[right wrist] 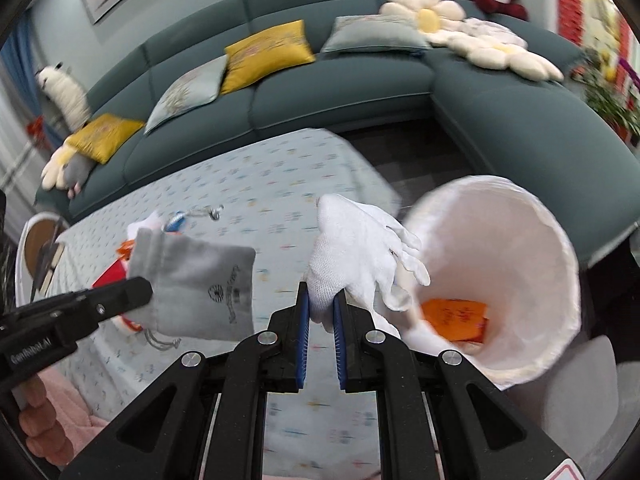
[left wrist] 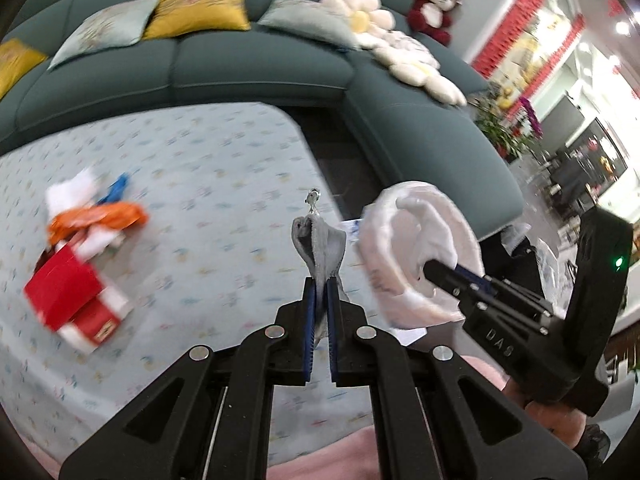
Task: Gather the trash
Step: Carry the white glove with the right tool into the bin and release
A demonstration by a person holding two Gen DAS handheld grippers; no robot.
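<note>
Left tool [left wrist: 320, 286] pinching soft grey pouch [right wrist: 200, 284], right tool [right wrist: 322, 300] gripping knit, seemingly cotton, white glove [right wrist: 360, 248]

Motion blur smeared the litter pile [left wrist: 86, 240] near the desk's left edge; the grey pouch [right wrist: 196, 284] hid it from the right wrist.

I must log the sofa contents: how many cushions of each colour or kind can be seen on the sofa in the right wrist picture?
Yellow square cushions: 2
Pale grey-green square cushions: 2
White flower-shaped cushions: 2
Total: 6
</note>
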